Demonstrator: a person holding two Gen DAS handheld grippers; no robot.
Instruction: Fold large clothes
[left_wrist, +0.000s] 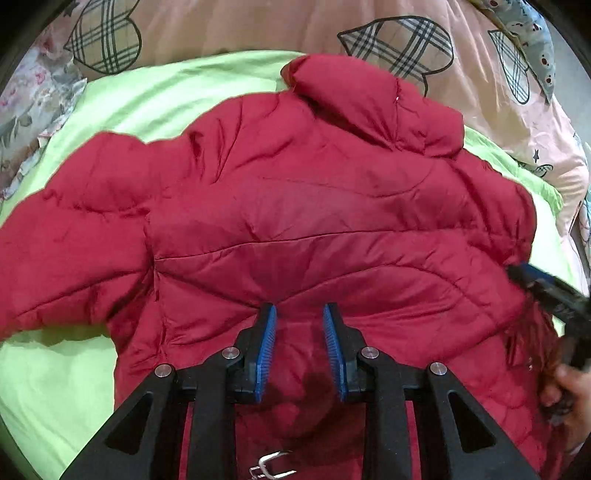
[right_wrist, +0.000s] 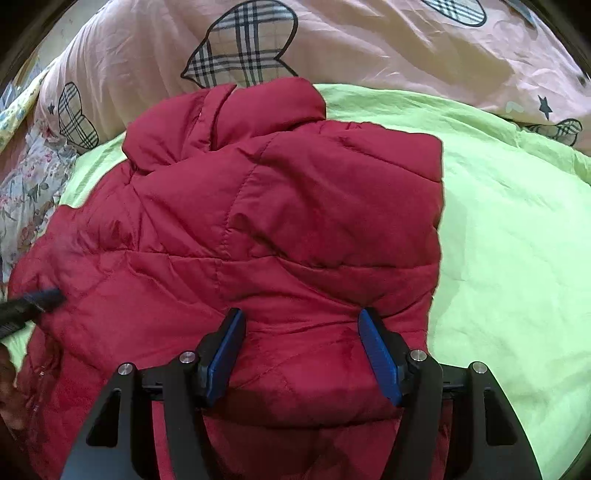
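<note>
— Where is the coat?

— The red quilted jacket (left_wrist: 295, 206) lies back-up on the lime-green sheet (left_wrist: 55, 376) of the bed, collar (left_wrist: 354, 96) away from both tools, just short of the pink duvet with plaid hearts (right_wrist: 332, 48). Ahead of the right gripper's (right_wrist: 301, 319) jaws its side looks already turned in: a straight edge runs down beyond the right-hand pad. Off to the left of the left gripper's (left_wrist: 299, 314) jaws a sleeve (left_wrist: 62, 258) is spread out on the sheet.

— And the jaws?

— Both pairs stand apart, holding nothing. The left ones are narrowly open over the lower back panel; the right ones are wider, over the folded side. Whether the tips press on the fabric I cannot tell.

— So what makes this step go well?

— I judge it a smoothing or regrasp moment. The padding is puffy and springs back, so take a deep bite across a seam, not a pinch of the shell. Carry the outspread sleeve across the back, keeping that edge straight, then press the air out. A buckle (left_wrist: 271, 465) lies below the left jaws; keep it clear of the pads.
</note>
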